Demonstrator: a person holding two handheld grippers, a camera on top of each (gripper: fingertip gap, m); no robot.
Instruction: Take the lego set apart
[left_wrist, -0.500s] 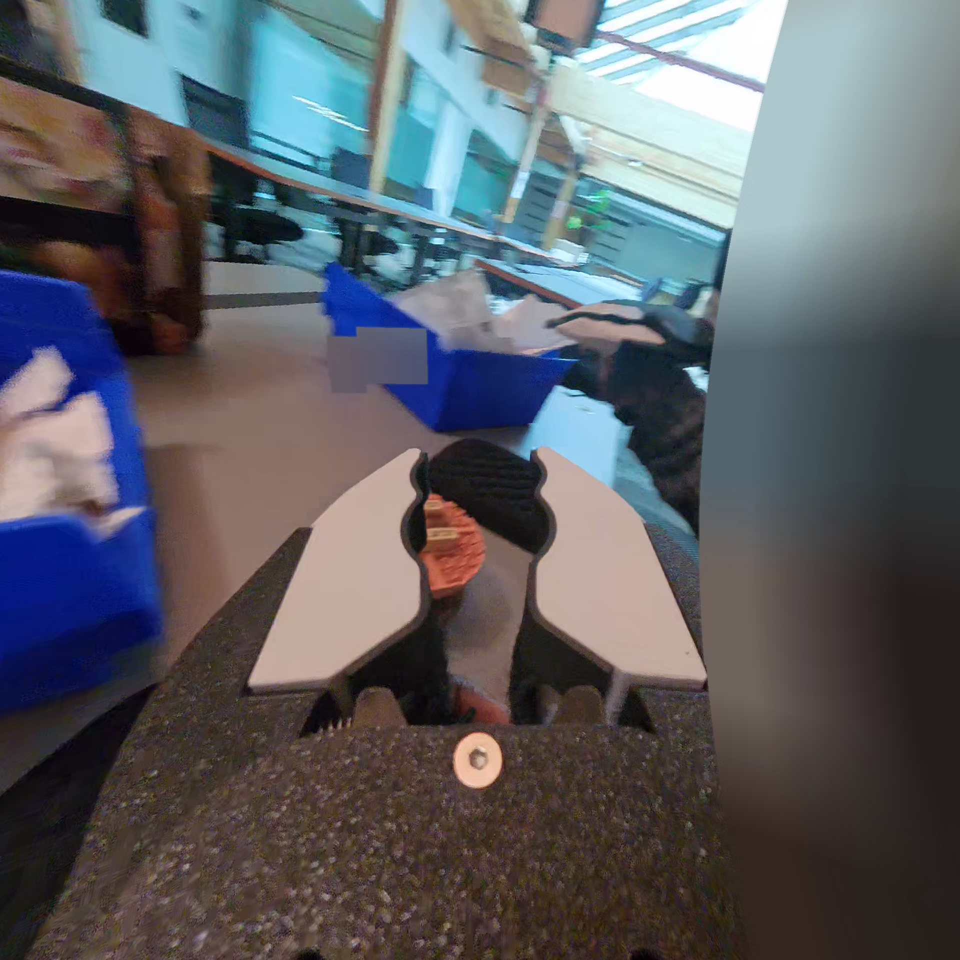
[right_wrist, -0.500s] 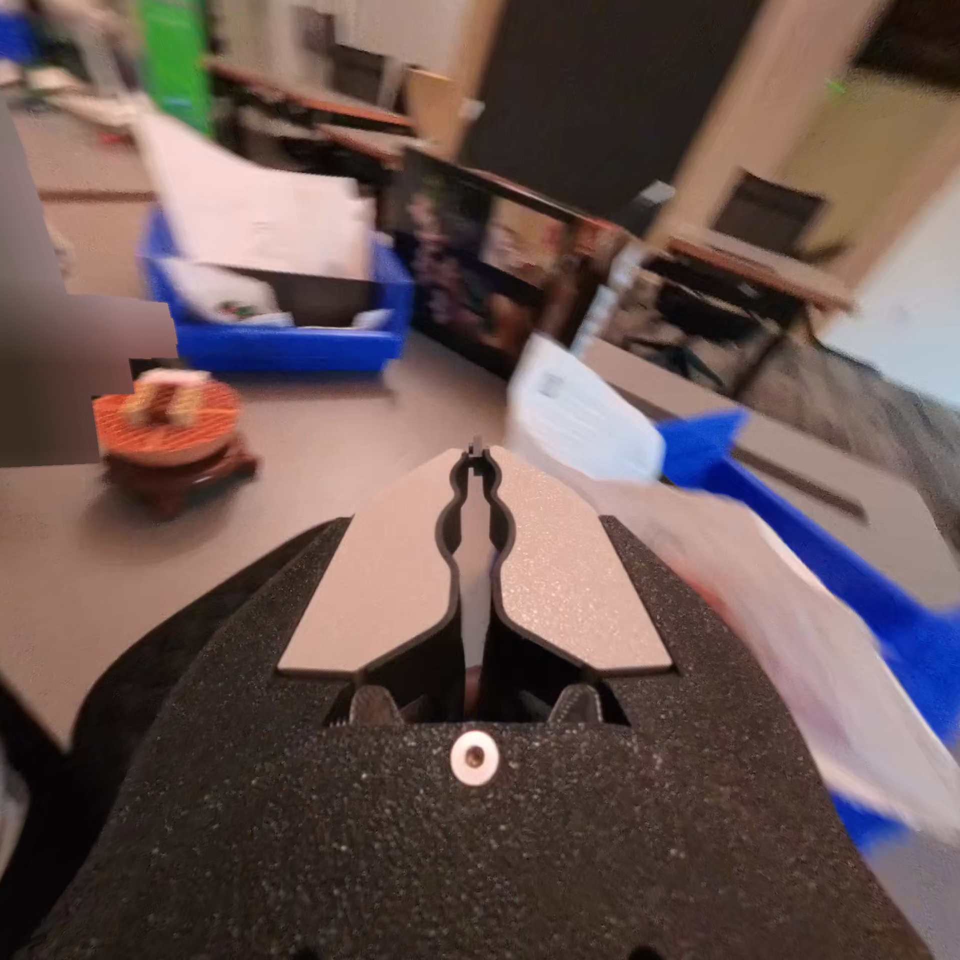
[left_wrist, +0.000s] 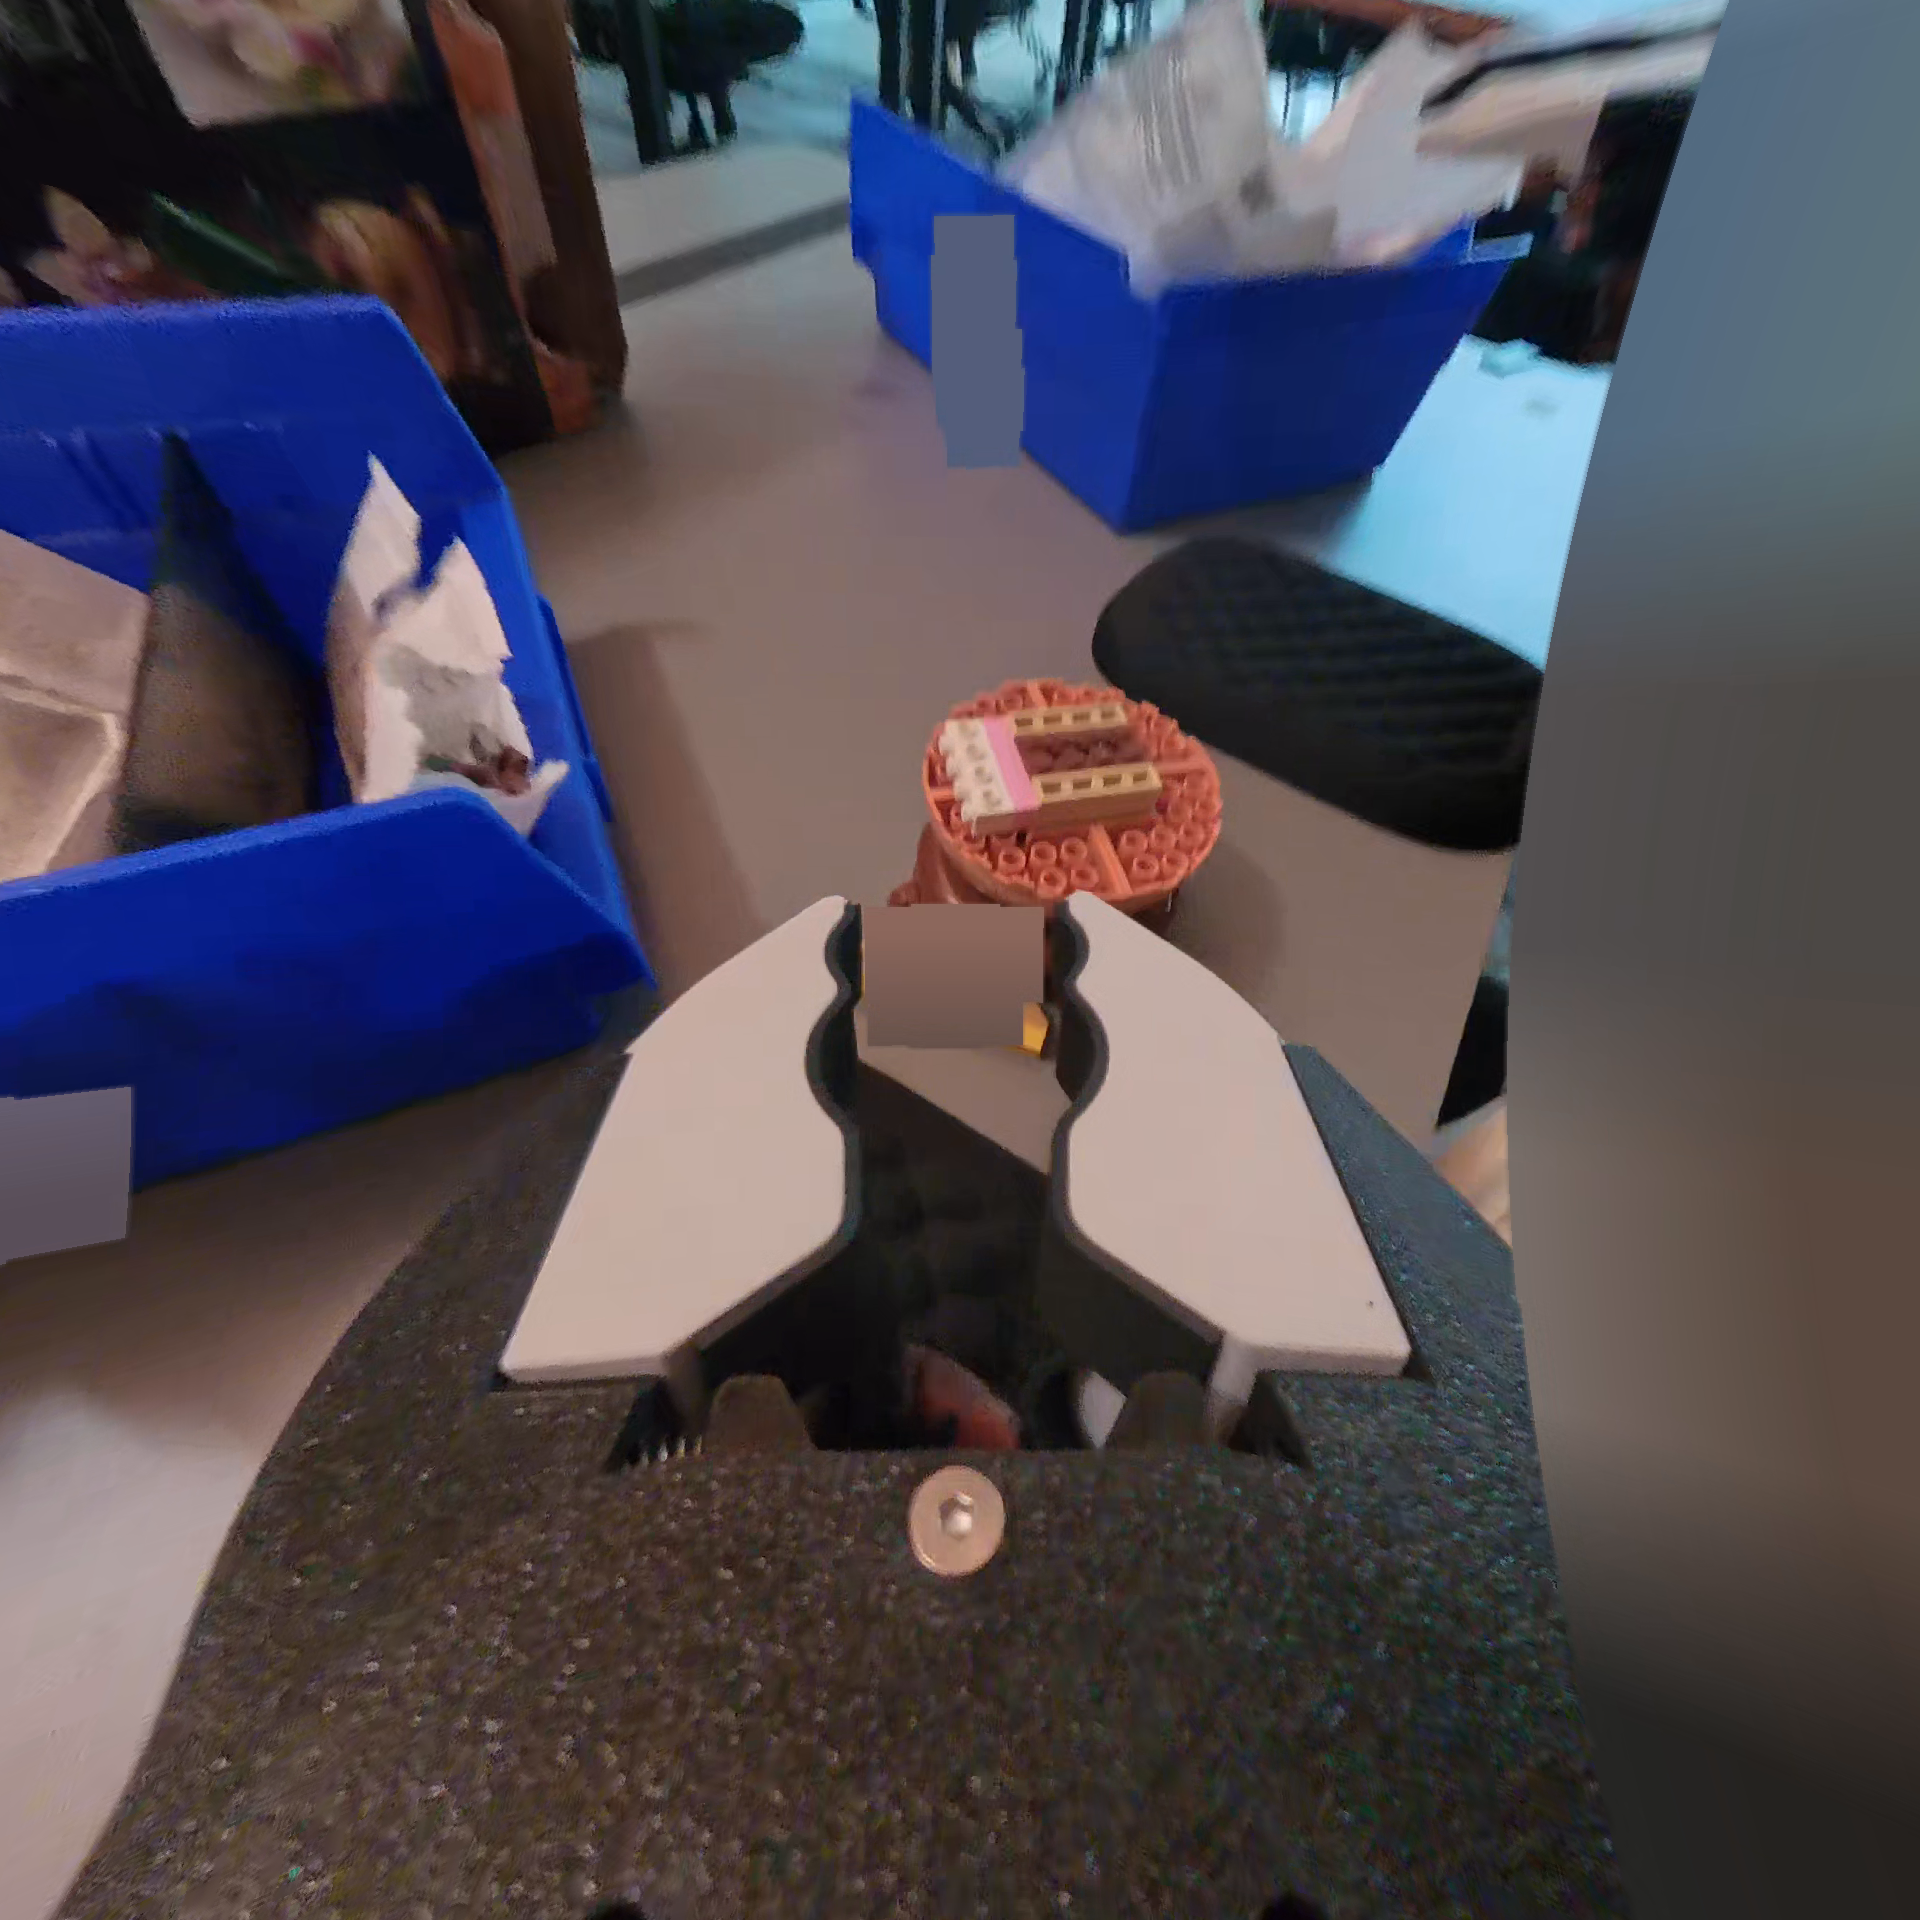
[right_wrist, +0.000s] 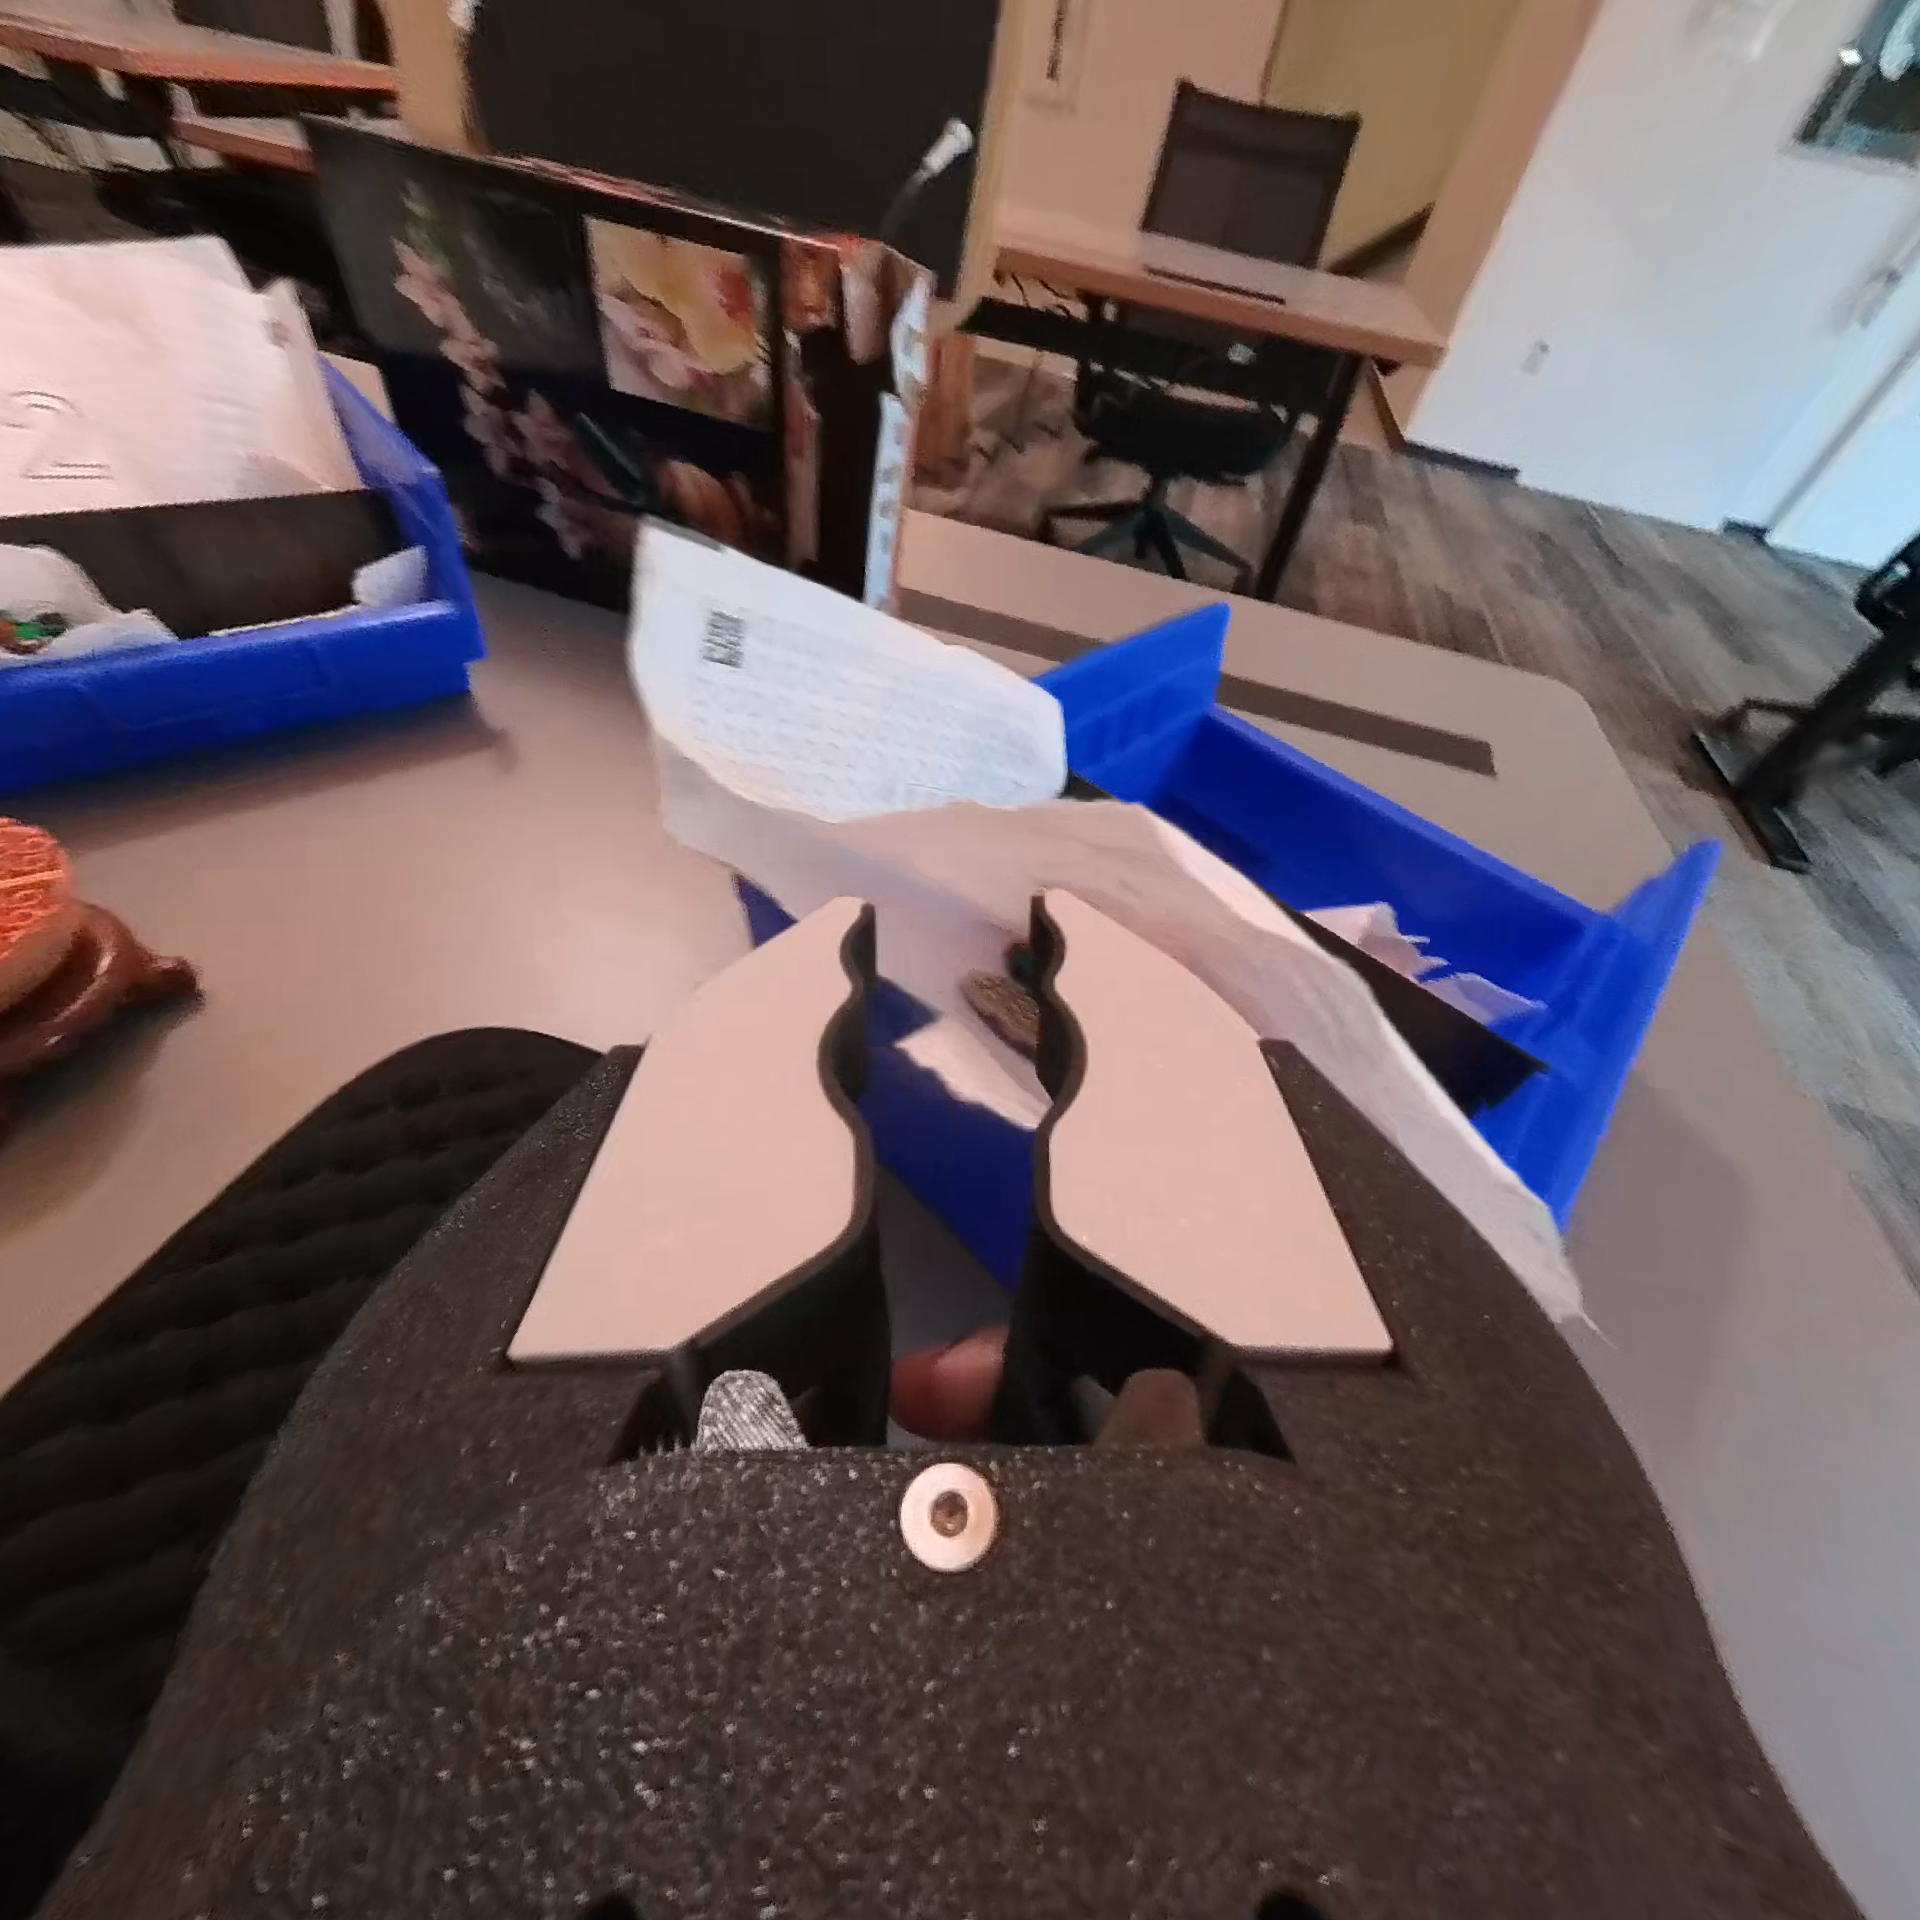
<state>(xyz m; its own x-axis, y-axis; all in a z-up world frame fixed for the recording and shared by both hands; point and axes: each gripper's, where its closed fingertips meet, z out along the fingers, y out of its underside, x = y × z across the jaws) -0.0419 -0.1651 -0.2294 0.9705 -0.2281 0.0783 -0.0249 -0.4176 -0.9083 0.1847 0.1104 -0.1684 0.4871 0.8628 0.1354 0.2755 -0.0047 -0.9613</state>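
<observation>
Holding crumpled paper (right_wrist: 862, 748), blue bins (right_wrist: 1382, 862), both tools (left_wrist: 951, 971) (right_wrist: 951, 956) agape, empty.

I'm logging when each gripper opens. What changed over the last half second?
The right gripper opened: its jaws were shut together, now they stand apart, aimed at a blue bin holding white paper. The left gripper tilted down, so the lego set now sits just past its fingertips rather than between them. The left jaws stayed open, and the set stayed on the table.
</observation>
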